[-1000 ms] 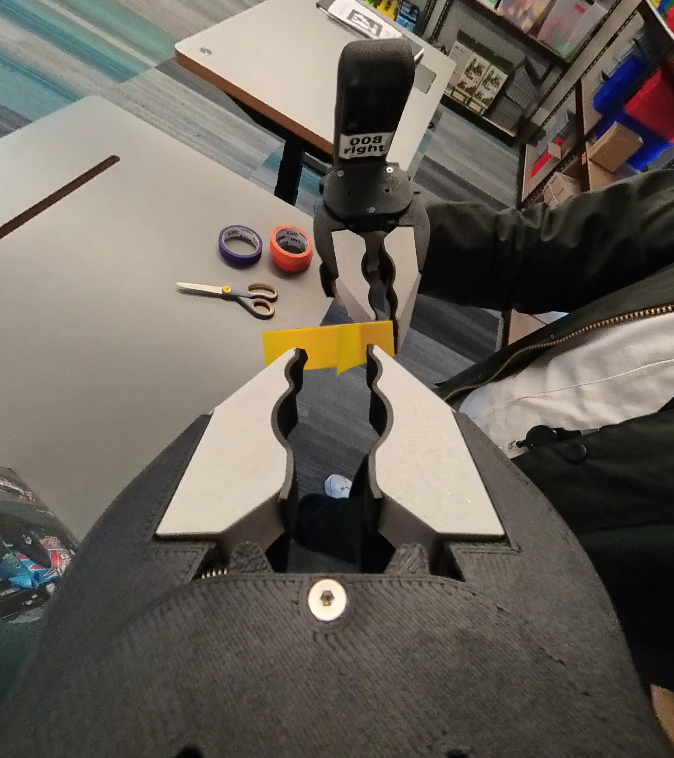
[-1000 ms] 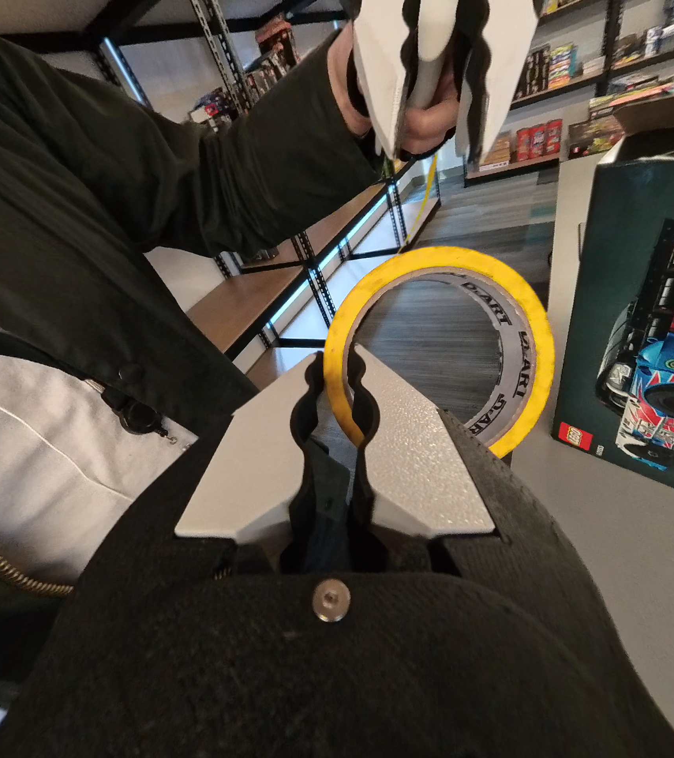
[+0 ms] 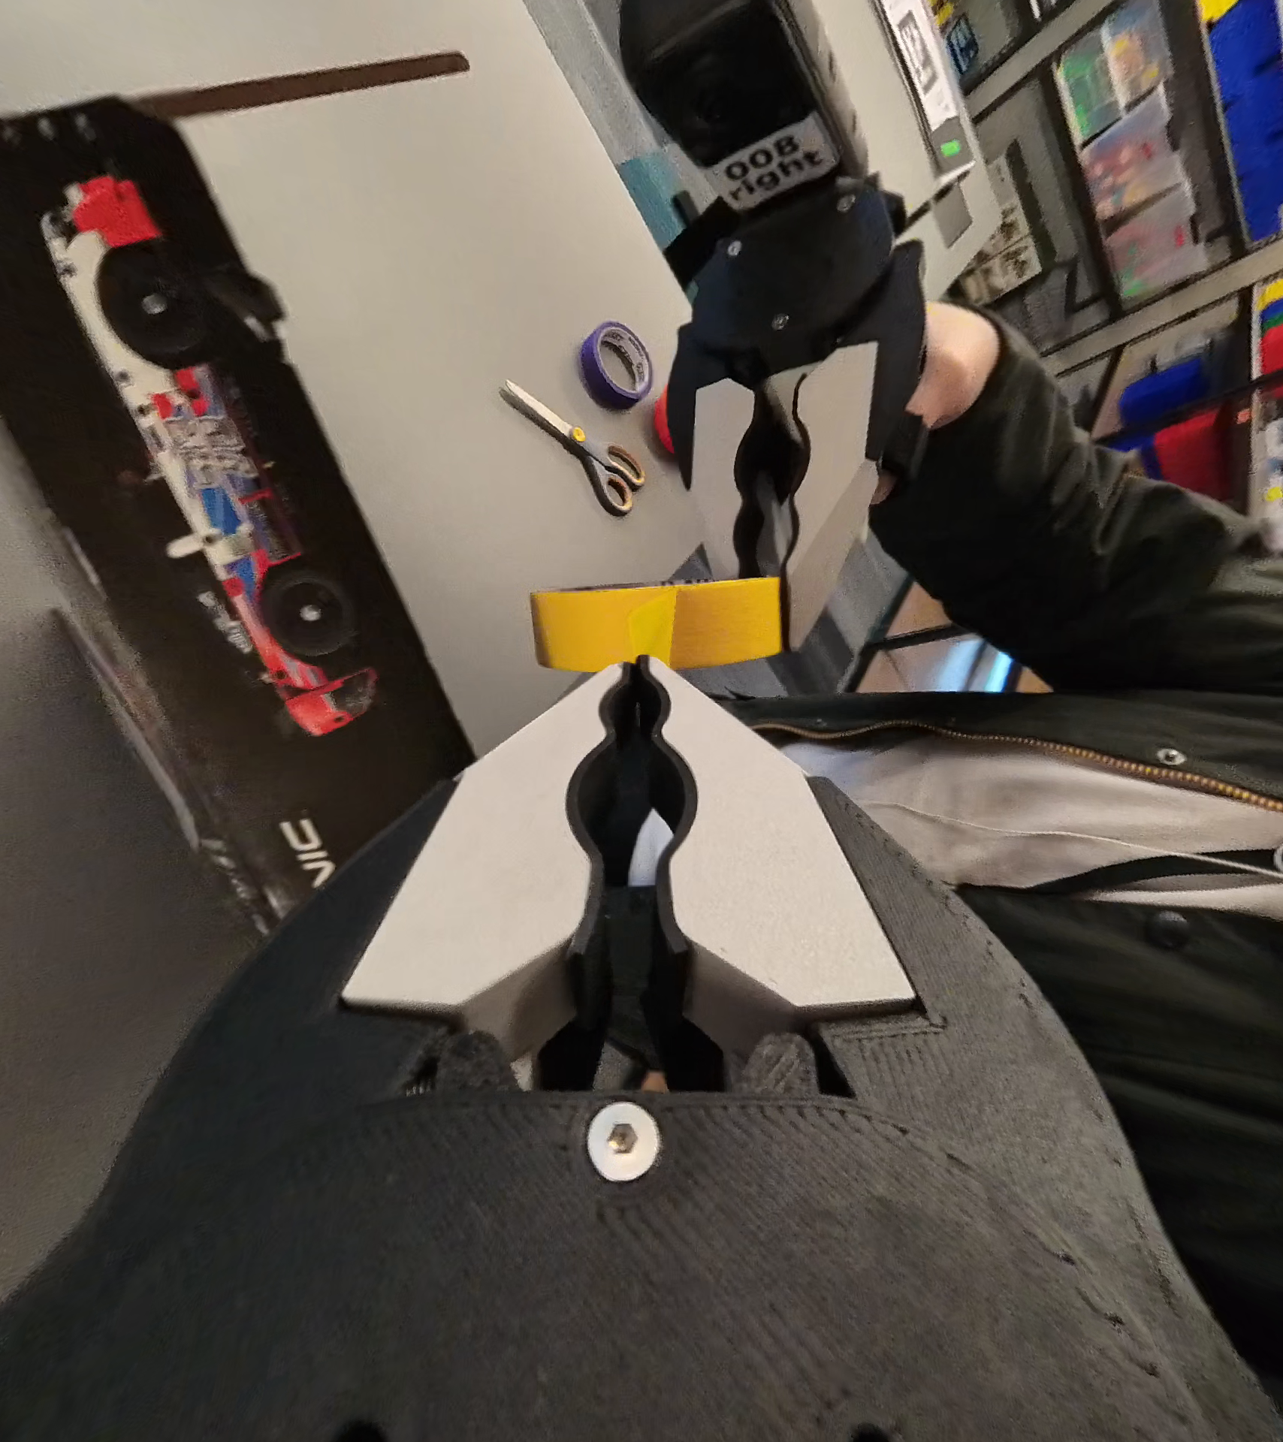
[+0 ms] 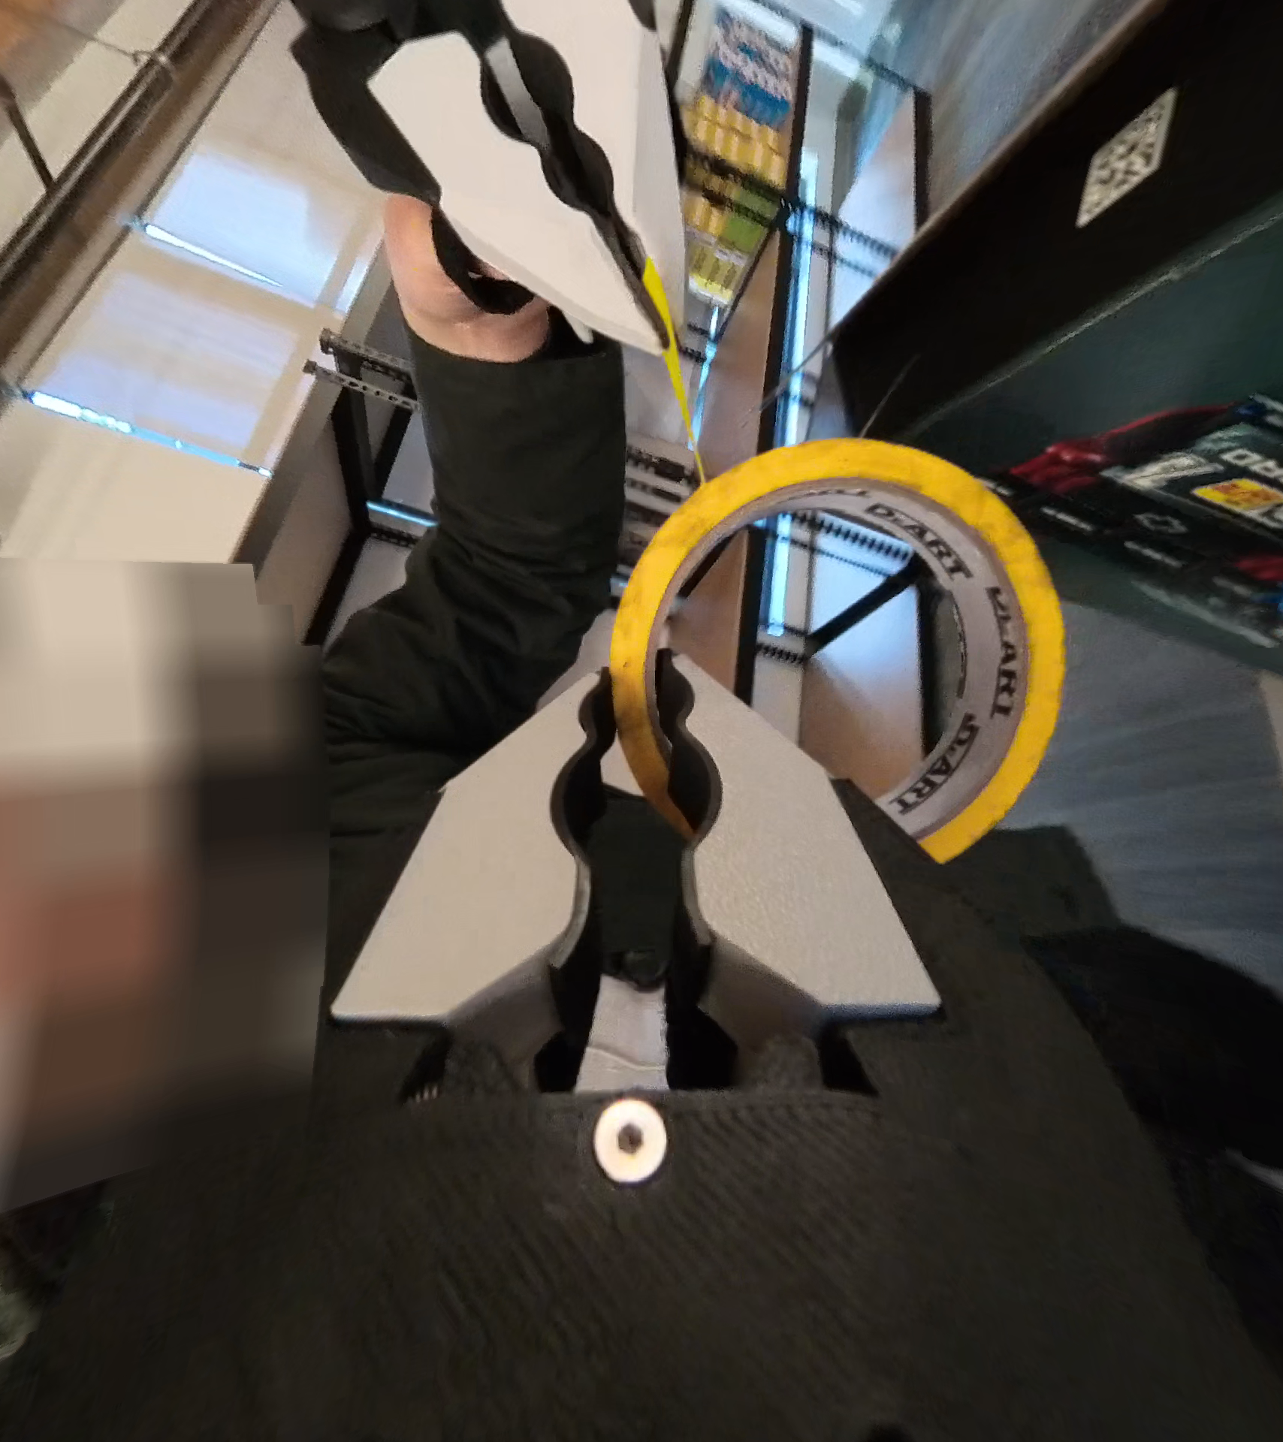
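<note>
right gripper [image 4: 634, 702] is clamped on the rim of the yellow tape roll [image 4: 1013, 624], held in the air edge-on to the left gripper [image 3: 642, 671], whose tips are pinched on the loose tape end [image 3: 654, 628] just ahead of them.

Yellow tape roll [image 4: 1028, 624] midair, loose end [image 4: 673, 374] prob. peeled.

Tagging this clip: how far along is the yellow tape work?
Done: yellow tape roll is off the table, clamped in the right gripper. In hand: left gripper is shut on the loose tape end, a short strip drawn out, joined to the roll. Not yet used: scissors, lying on the table.
</note>
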The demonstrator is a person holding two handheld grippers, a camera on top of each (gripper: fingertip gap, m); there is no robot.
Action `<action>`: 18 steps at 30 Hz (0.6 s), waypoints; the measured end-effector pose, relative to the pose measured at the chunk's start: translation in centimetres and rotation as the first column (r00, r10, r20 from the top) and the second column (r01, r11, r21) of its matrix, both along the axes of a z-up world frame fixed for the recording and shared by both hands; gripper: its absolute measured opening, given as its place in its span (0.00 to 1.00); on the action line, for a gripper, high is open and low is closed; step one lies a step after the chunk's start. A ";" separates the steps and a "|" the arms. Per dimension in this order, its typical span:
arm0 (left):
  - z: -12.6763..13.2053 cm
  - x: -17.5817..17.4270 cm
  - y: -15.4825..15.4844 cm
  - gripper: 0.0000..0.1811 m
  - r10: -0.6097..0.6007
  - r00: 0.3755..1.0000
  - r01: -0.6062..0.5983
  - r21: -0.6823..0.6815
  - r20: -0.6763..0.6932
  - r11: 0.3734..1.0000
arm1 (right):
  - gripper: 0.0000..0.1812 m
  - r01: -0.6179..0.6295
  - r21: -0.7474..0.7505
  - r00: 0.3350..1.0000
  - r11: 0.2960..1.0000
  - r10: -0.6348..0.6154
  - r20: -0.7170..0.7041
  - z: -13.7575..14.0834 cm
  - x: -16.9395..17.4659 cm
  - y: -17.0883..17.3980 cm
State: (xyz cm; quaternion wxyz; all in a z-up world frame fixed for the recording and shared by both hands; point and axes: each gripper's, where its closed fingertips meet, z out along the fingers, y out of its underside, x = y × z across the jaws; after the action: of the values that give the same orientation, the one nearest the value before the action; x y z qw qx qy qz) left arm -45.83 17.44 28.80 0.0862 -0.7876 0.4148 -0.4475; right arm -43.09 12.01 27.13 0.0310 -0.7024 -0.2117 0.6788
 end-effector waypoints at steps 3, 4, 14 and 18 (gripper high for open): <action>-0.4 -0.8 1.7 0.00 0.030 0.999 -0.028 -0.097 0.017 0.995 | 0.06 -0.021 -0.130 0.998 0.991 0.029 0.056 0.4 -0.6 1.5; -0.3 -1.0 2.2 0.00 0.035 0.999 -0.031 -0.120 0.032 0.992 | 0.06 -0.031 -0.158 0.997 0.987 0.041 0.061 0.9 -0.8 1.8; -2.9 -0.8 3.1 0.00 0.015 0.990 0.032 -0.331 0.140 0.943 | 0.05 -0.002 -0.341 0.961 0.940 0.095 0.259 1.0 -0.9 2.7; -3.4 -0.9 3.6 0.00 0.040 0.980 0.036 -0.370 0.196 0.928 | 0.05 0.002 -0.351 0.955 0.936 0.102 0.277 0.7 -1.0 3.2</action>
State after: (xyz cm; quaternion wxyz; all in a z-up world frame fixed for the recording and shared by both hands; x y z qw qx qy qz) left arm -46.70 21.01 25.38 -0.0227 -0.7409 0.3112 -0.5947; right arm -44.10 15.22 27.88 -0.1425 -0.7833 -0.1084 0.5953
